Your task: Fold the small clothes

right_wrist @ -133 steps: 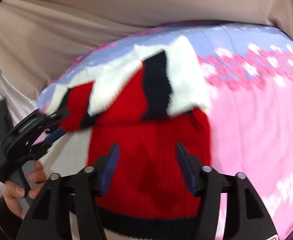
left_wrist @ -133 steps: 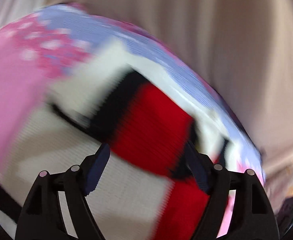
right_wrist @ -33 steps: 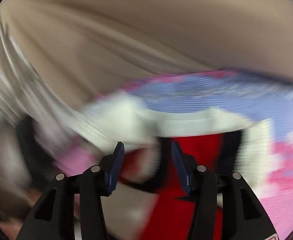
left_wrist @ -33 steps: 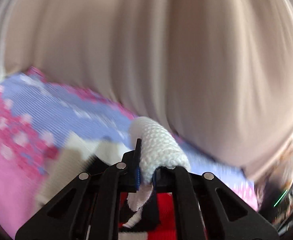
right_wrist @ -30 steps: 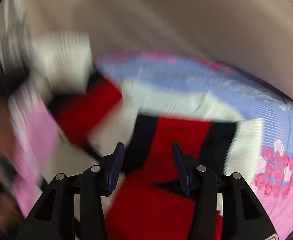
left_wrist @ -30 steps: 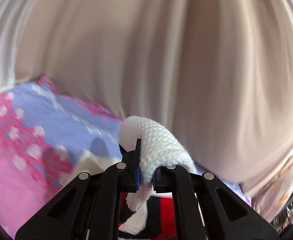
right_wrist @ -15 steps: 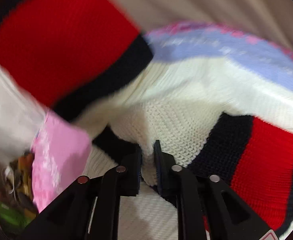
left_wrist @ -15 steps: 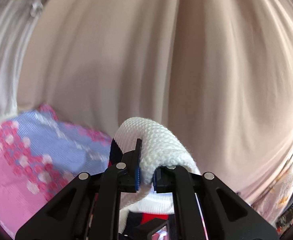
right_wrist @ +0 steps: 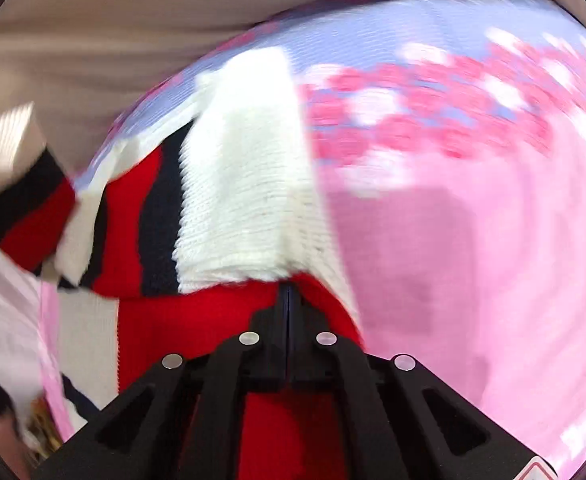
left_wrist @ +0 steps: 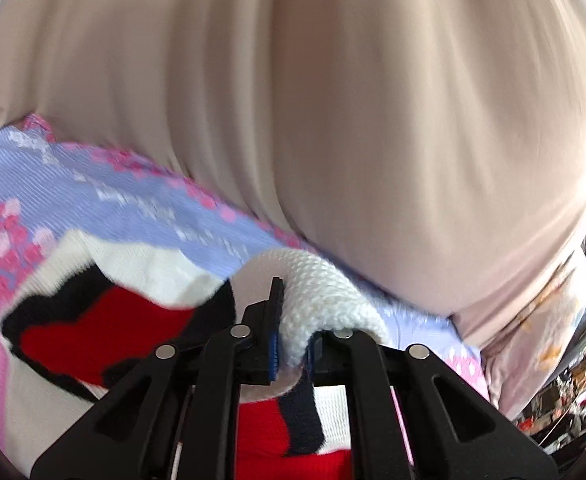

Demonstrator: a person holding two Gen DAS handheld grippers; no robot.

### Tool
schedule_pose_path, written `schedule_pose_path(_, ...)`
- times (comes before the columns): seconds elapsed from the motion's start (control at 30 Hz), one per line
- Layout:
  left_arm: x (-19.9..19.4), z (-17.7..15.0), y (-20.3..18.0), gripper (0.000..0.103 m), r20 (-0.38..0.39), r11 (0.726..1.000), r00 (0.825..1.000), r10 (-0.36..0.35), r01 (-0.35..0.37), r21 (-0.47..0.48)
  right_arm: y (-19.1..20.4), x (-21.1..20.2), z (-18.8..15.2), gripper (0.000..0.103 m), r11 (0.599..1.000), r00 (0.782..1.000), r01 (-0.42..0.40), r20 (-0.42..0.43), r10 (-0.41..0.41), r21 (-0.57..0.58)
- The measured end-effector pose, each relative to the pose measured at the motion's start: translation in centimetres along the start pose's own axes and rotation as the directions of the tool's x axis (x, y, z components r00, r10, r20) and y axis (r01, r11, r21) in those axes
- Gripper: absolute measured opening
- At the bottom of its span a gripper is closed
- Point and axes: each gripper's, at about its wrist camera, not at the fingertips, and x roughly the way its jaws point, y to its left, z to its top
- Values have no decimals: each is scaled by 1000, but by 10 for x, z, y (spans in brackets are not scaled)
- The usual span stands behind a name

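Beige sheeting [left_wrist: 333, 120] fills the whole background, and in front of it there's a pink and lilac flowery bedspread [right_wrist: 473, 240] that everything's lying on.

So the thing being folded is a little knit sweater [right_wrist: 249, 200], white with red and navy blocks. Most of it's on the bedspread, bunched toward the left and near side in the right wrist view.

Left gripper [left_wrist: 291, 344] is clamped on a fat white ribbed roll of the sweater, probably a cuff or hem, held up just off the surface. Right gripper [right_wrist: 288, 304] has its jaws pressed fully together with nothing visible between them, tip sitting right at the edge of the white panel over the red part. Can't tell if it pinches a thin bit of knit.

Progress-wise I'd call it mid-fold. One panel looks flopped over the body already, but the sweater is still lumpy, a striped bit hangs off at far left, and the held edge needs laying down and smoothing.
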Motion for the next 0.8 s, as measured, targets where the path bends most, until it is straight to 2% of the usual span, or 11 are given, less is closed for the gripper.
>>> schedule_pose_path(0.1, 17, -30, -6, 9, -75, 1000, 997, 14, -14, 1, 18, -21, -4, 14, 998, 997, 33, 70, -30, -52)
schedule_pose_path(0.27, 14, -35, 4, 9, -67, 998, 998, 19, -23, -52, 34, -16, -2, 37, 994, 996, 46, 81, -38, -102)
schedule_pose_path(0.3, 13, -34, 3, 9, -64, 998, 998, 25, -28, -50, 36, -10, -1, 37, 993, 996, 47, 75, -39, -111)
schedule_pose_path(0.37, 12, -37, -2, 9, -64, 999, 998, 14, -17, -47, 29, 1, 0, 19, 986, 993, 94, 84, -83, -136)
schedule_pose_path(0.43, 19, -51, -12, 14, -90, 999, 995, 32, -32, 5, 7, -7, 2, 17, 990, 990, 101, 108, -90, -98)
schedule_pose_path(0.5, 38, -74, -16, 65, -182, 991, 976, 118, -103, 90, -6, -18, 4, 25, 989, 985, 145, 102, -141, -27)
schedule_pose_path(0.53, 43, -85, -13, 67, -216, 984, 963, 162, -141, 111, -9, -26, 2, 28, 991, 985, 137, 107, -135, -11)
schedule_pose_path(0.57, 45, -99, -5, 67, -250, 982, 952, 176, -151, 115, -7, -33, 0, 29, 995, 988, 98, 118, -97, 2)
schedule_pose_path(0.67, 19, -112, 25, 67, -260, 991, 956, 133, -131, 27, 0, -48, -4, 44, 994, 991, -103, 90, 100, 30)
schedule_pose_path(0.73, -9, -106, 52, 73, -214, 986, 967, 135, -152, -64, 9, -44, -3, 52, 975, 975, -218, 57, 216, 39)
schedule_pose_path(0.8, -40, -94, 92, 82, -132, 957, 976, 173, -198, -211, 22, -29, 4, 56, 944, 946, -326, 24, 325, 56)
